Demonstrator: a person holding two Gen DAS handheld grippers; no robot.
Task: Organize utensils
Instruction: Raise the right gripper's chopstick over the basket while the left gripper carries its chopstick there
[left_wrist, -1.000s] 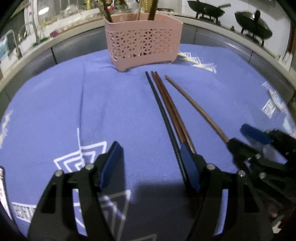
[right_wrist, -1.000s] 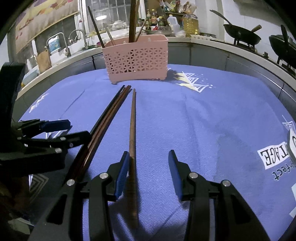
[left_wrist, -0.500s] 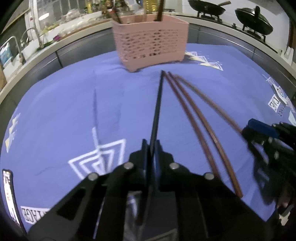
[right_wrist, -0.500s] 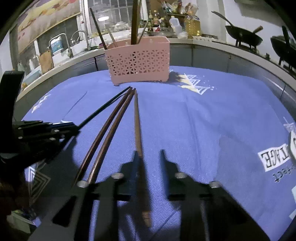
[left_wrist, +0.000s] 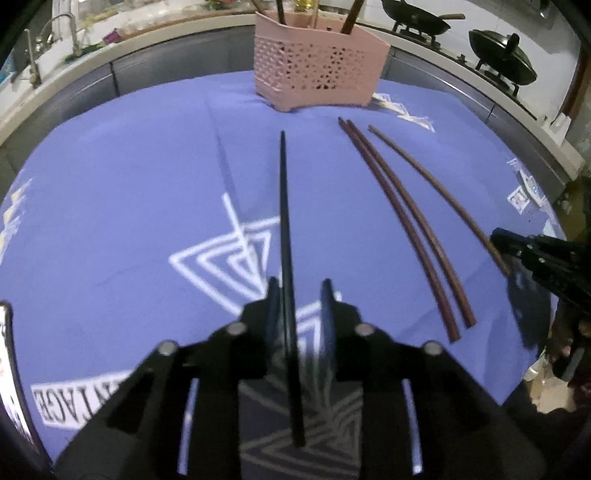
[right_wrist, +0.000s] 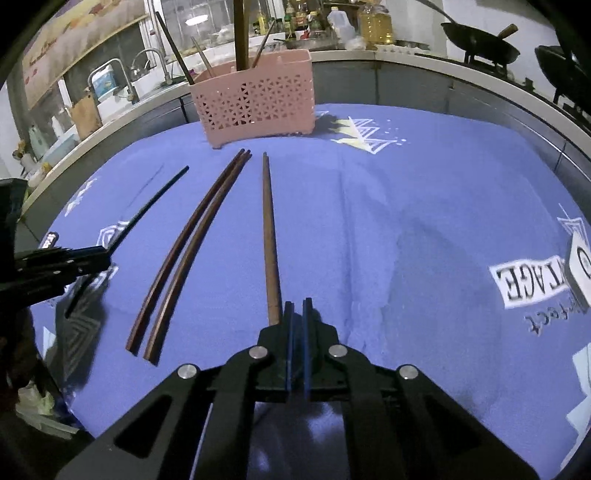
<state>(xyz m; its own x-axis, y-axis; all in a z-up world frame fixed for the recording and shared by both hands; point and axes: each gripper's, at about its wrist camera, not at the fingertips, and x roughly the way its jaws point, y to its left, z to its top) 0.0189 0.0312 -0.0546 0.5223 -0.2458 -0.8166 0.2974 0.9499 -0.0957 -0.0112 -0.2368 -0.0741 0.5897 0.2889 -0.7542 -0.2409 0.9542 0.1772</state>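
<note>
My left gripper (left_wrist: 295, 295) is shut on a black chopstick (left_wrist: 283, 229) and holds it lifted above the blue cloth, tip toward the pink utensil basket (left_wrist: 317, 70). My right gripper (right_wrist: 295, 314) is shut on the near end of a brown chopstick (right_wrist: 269, 236), which points at the basket (right_wrist: 258, 107). A pair of dark brown chopsticks (left_wrist: 402, 225) lies flat on the cloth between the two held ones; the pair also shows in the right wrist view (right_wrist: 188, 251). The basket holds several upright utensils.
The blue printed cloth (right_wrist: 424, 221) covers the table, ringed by a grey counter edge. A sink and taps (right_wrist: 122, 81) stand at the back left, woks (left_wrist: 498, 59) on a stove at the back right. A white tag (right_wrist: 580, 258) lies at the cloth's right edge.
Both grippers closed, the left on the black chopstick, the right on the single brown one. The left gripper has lifted the black chopstick and moved it left, away from the pair.
</note>
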